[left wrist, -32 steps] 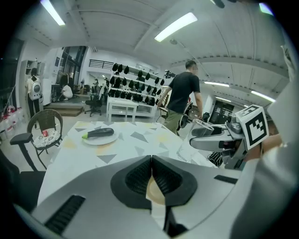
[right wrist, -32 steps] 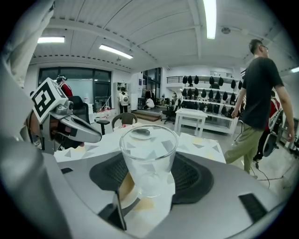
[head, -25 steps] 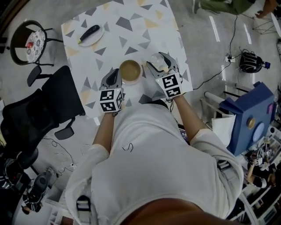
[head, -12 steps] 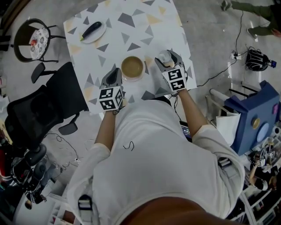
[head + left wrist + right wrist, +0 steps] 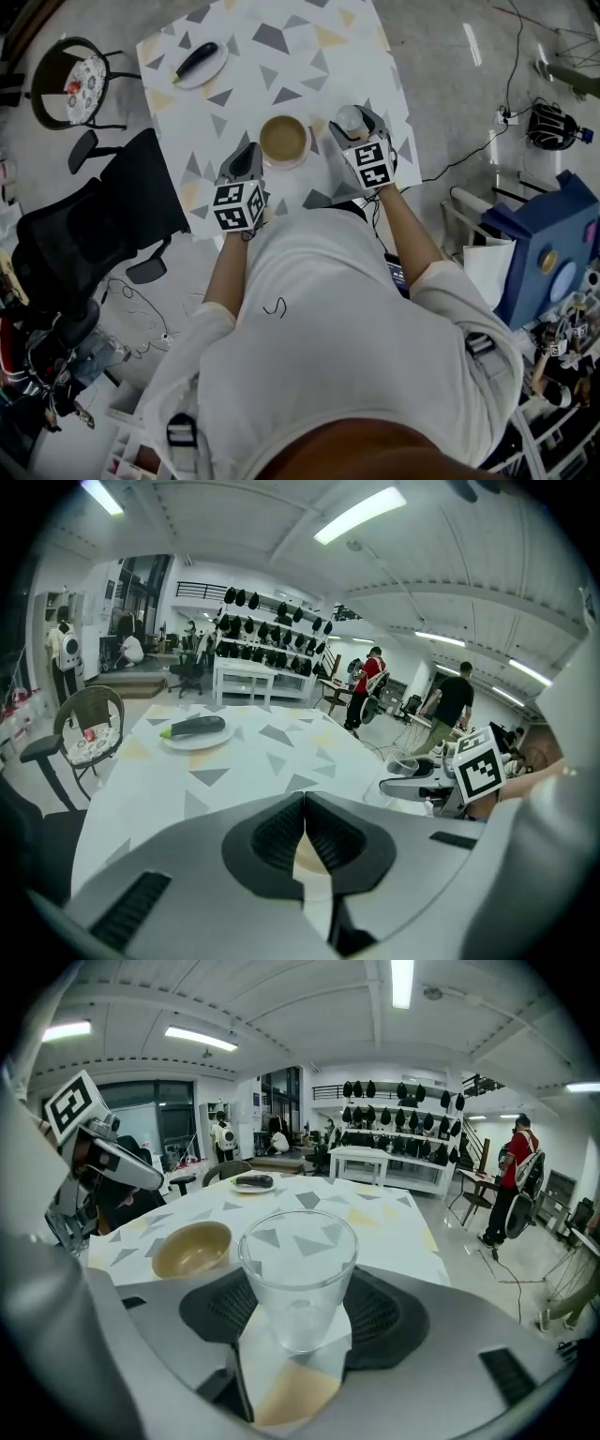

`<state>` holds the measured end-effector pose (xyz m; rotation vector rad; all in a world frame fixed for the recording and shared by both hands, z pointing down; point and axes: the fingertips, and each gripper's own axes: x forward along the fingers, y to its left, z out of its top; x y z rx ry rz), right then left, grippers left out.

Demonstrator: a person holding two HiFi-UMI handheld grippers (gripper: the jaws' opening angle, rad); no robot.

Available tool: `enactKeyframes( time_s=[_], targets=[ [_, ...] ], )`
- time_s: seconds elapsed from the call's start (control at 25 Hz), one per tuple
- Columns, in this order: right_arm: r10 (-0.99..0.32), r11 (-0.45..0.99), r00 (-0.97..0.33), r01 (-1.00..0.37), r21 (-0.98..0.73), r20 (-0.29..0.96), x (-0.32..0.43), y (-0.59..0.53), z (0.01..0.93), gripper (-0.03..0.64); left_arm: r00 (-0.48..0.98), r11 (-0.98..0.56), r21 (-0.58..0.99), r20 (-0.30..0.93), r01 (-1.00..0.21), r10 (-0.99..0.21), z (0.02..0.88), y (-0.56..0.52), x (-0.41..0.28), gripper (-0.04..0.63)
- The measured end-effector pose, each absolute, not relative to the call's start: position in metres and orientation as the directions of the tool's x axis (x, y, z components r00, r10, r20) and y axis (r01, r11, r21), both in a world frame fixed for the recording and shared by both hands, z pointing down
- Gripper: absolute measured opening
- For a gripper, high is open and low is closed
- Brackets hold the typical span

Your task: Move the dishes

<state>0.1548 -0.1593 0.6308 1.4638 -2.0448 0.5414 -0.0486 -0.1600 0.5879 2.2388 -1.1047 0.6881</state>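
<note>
Left tool [image 5: 247,156] jaws closed together, empty; right tool [image 5: 360,122] clamped on glass [image 5: 298,1260], both arms forward

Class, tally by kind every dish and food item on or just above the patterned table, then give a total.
bowl: 1
glass: 1
plate: 1
aubergine: 1
Total: 4

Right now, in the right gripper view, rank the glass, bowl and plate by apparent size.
1. glass: looks largest, but it is nearest the camera, so its true rank is unsure.
2. bowl
3. plate: looks smallest, at the table's far end.
</note>
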Motion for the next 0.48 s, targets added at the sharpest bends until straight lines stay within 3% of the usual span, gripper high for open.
enactKeyframes(
  time_s=[0.48],
  targets=[
    [-0.709,0.339,-0.267,-0.94,-0.016,0.653,0.159,-0.141,0.635,0.307,0.541,-0.507,0.269,0.658,-0.819,-0.525,0.592,-0.155,-0.048,0.021]
  ],
)
